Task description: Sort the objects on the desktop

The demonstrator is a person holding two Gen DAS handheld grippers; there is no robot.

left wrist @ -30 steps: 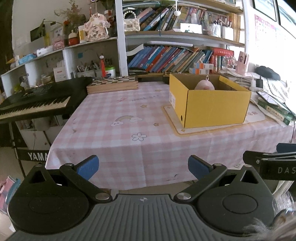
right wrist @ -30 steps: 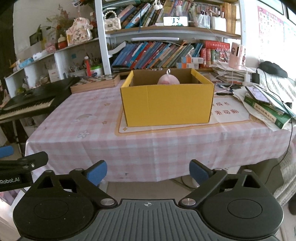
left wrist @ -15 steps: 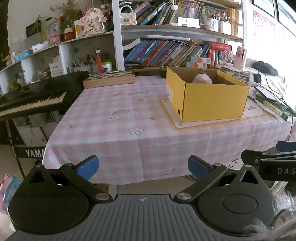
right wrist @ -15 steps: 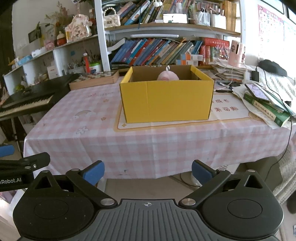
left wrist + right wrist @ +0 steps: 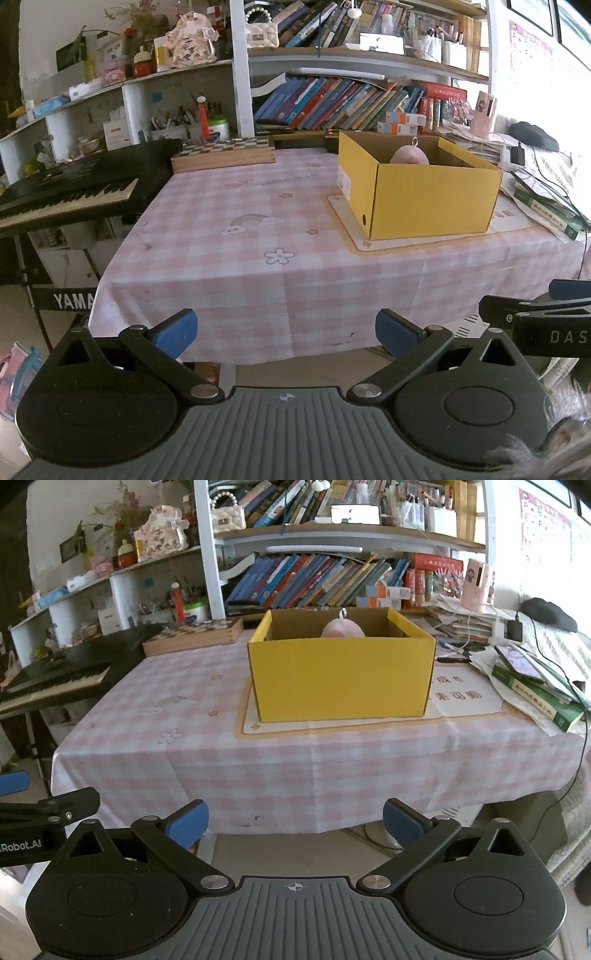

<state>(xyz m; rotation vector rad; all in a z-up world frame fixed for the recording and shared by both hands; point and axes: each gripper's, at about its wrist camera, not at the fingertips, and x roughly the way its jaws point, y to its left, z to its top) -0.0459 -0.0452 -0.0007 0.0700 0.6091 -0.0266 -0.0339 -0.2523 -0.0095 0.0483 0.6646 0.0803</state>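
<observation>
Left gripper (image 5: 284, 330) and right gripper (image 5: 295, 821) gape empty; beyond their fingertips stands the yellow box (image 5: 341, 675), keyboard (image 5: 70, 184) leftward

Daylight from the right, both views. Window side (image 5: 546, 48) blown out, wall posters washed. Far-left corners go dark with vignetting. Bench (image 5: 258, 760) cloth evenly lit, slight glare on its right part; yellow box (image 5: 341, 679) casts a soft shadow on the mat at its left. Heavy fisheye: shelves (image 5: 332, 55) and bench edges bow, worst at the rims. Centre sharp, borders soft. Near black tongs bodies underexposed, little detail.
</observation>
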